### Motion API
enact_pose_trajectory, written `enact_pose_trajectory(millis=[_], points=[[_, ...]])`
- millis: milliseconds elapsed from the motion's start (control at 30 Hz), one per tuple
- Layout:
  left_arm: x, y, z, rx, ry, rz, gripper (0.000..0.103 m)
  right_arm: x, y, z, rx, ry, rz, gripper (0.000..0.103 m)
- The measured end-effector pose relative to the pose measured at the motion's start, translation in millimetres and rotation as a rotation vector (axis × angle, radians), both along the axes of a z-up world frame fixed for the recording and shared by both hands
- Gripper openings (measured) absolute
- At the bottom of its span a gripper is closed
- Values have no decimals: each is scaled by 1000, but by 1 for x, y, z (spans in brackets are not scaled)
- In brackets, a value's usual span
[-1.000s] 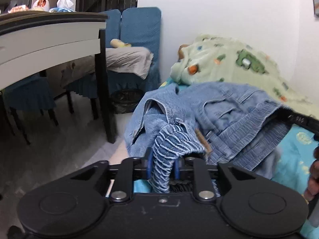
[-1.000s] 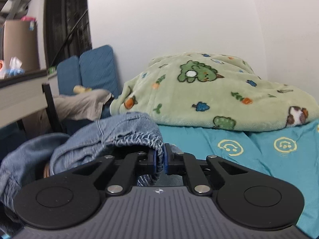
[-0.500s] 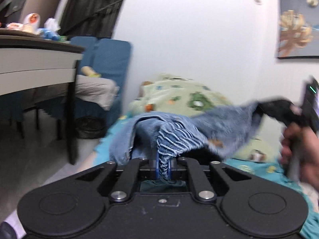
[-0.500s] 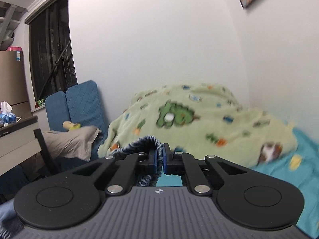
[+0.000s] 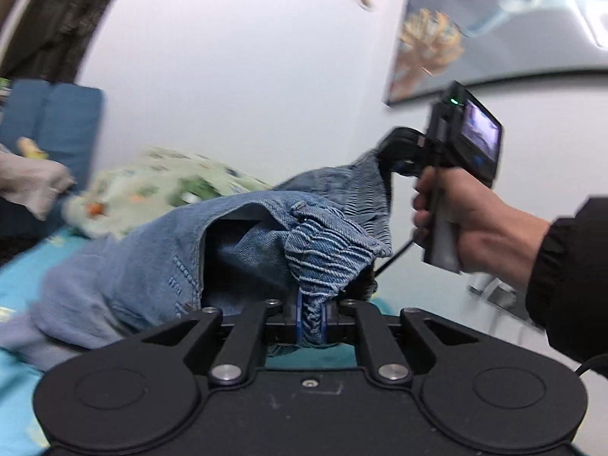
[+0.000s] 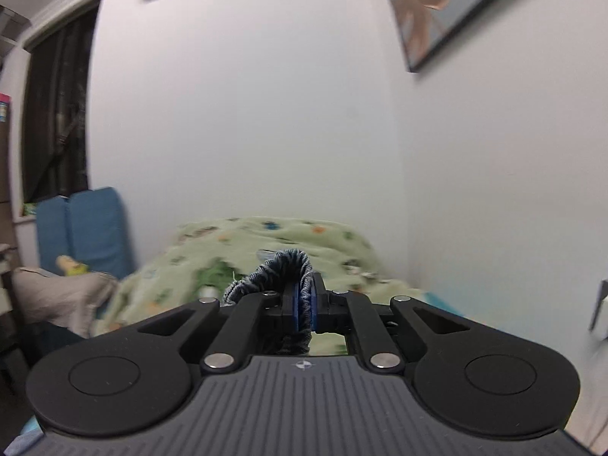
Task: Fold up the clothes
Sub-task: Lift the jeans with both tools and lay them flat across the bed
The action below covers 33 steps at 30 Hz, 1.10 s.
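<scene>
Left wrist: both hand-held grippers pinching denim garment; right wrist: waistband only.

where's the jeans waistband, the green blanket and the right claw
jeans waistband (image 5: 326, 254), left wrist view, ribbed elastic fold
green blanket (image 6: 273, 235), right wrist view, top of the heap
right claw (image 6: 303, 304), right wrist view, between its fingertips

Left wrist view sat close behind own fingers, faced across bed toward green blanket, slightly rightward. Right wrist view faced same blanket head-on. Both shared blanket, wall picture.
</scene>
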State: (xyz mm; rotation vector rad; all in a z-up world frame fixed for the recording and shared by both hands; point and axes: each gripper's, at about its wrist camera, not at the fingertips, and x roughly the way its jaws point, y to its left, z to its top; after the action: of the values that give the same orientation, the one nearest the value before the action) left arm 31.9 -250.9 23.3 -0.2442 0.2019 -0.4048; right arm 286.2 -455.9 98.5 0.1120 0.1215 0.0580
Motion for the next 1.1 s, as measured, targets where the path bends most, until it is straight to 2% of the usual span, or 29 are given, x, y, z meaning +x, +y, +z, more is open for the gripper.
enact_pose_trajectory(millis=[133, 267, 333, 400, 500, 533, 567, 600, 633, 667, 733, 833, 933, 1100], points=[[25, -68, -33, 34, 52, -80, 8, 28, -55, -35, -27, 64, -39, 5], [51, -111, -75, 112, 141, -167, 8, 55, -91, -101, -94, 171, -79, 5], [65, -123, -92, 181, 174, -217, 9, 66, -104, -140, -123, 237, -100, 5], [76, -120, -104, 200, 217, -250, 11, 74, -114, -174, -141, 295, -125, 5], [80, -112, -113, 231, 229, -290, 19, 75, -124, -199, -112, 340, -156, 11], [84, -110, -118, 235, 224, -302, 25, 75, -131, -194, -86, 344, -173, 19], [88, -108, -121, 236, 224, -314, 27, 71, -135, -190, -73, 345, -187, 30], [90, -106, -124, 240, 224, -327, 29, 67, -136, -185, -78, 345, -197, 38], [89, -104, -124, 239, 224, -340, 34, 61, -136, -177, -88, 342, -205, 51], [85, -103, -121, 229, 223, -354, 38, 53, -140, -169, -95, 343, -213, 59], [79, -99, -115, 210, 220, -380, 53, 37, -146, -154, -104, 342, -228, 61], [70, -88, -100, 208, 202, -405, 55, 10, -143, -131, -91, 318, -258, 62], [46, -72, -71, 218, 148, -431, 55, -12, -130, -111, -62, 302, -284, 64], [21, -29, -27, 211, 106, -403, 55, -43, -91, -83, -9, 258, -250, 64]])
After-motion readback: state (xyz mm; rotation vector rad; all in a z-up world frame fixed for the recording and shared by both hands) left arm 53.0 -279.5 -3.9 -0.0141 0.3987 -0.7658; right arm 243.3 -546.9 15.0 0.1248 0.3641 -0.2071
